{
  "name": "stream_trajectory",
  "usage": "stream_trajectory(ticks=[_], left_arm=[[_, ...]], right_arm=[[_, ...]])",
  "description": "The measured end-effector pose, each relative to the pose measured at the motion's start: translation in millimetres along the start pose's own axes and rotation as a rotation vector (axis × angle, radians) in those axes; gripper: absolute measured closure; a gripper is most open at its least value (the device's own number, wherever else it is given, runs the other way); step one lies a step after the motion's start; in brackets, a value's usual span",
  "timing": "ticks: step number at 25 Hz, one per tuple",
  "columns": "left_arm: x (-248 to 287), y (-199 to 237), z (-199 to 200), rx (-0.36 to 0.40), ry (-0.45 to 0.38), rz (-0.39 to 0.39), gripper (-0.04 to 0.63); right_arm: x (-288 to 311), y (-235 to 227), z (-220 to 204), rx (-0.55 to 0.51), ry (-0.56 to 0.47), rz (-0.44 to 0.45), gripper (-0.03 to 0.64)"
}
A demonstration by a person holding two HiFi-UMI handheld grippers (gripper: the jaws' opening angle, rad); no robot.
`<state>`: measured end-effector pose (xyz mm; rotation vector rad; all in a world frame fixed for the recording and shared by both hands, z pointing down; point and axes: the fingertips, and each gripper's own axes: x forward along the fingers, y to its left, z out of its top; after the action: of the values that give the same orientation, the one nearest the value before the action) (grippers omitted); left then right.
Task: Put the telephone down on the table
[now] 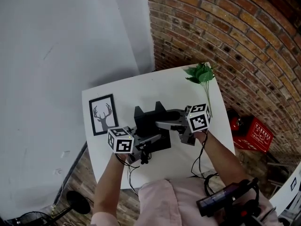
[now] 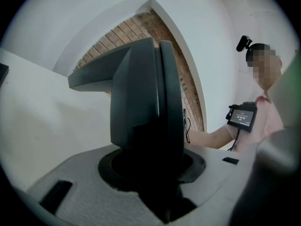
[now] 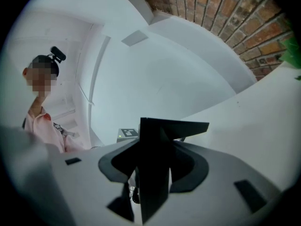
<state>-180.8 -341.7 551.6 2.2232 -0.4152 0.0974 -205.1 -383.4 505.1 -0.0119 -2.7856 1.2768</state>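
Note:
A black telephone (image 1: 149, 122) hangs just above the white table (image 1: 141, 91), held from both sides. My left gripper (image 1: 150, 139) comes in from the lower left and is shut on the telephone's near edge. My right gripper (image 1: 161, 125) reaches in from the right and is shut on its right side. The left gripper view is filled by the telephone (image 2: 143, 112), standing edge-on between the jaws. In the right gripper view a dark angular part of the telephone (image 3: 155, 164) sits between the jaws. The fingertips are hidden behind the telephone in both gripper views.
A framed deer picture (image 1: 103, 114) lies on the table's left side. A green leafy sprig (image 1: 201, 74) lies at the far right corner. A brick wall (image 1: 225, 36) runs along the right, with a red box (image 1: 251, 133) on the floor below it. Cables hang off the table's near edge.

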Motion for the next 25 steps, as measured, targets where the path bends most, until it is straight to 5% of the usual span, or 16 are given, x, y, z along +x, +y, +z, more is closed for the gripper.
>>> stream_trajectory(ticks=[25], left_arm=[[15, 41, -30, -0.143, 0.008, 0.004, 0.428]], right_arm=[[3, -52, -32, 0.131, 0.040, -0.014, 0.431]])
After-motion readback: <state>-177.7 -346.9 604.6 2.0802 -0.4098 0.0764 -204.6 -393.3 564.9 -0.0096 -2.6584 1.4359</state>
